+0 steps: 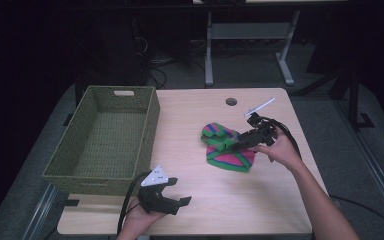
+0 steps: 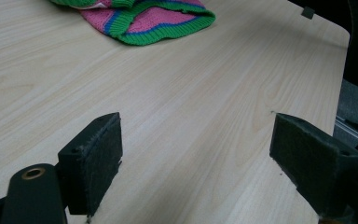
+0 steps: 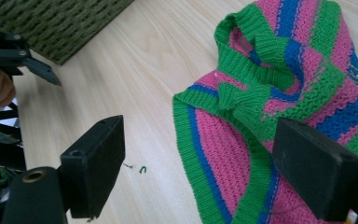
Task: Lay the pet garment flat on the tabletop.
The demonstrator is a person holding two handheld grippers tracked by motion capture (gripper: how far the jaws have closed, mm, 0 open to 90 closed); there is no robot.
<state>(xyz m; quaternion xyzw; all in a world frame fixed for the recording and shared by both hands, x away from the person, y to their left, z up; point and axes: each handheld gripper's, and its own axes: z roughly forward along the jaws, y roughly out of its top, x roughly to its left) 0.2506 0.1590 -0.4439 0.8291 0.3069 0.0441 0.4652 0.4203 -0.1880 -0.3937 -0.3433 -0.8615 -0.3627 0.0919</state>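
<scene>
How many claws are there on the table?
2: the left claw sits open near the front edge by the basket; the right claw is open over the striped knit.

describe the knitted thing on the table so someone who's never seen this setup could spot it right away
Start at the light wooden table with the green woven basket on its left side. Right of the basket, toward the table's right half, lies a crumpled knitted garment with the right gripper over it, jaws open. It is the one soft, bright thing there: pink, blue and green stripes with ribbed green edging.
</scene>
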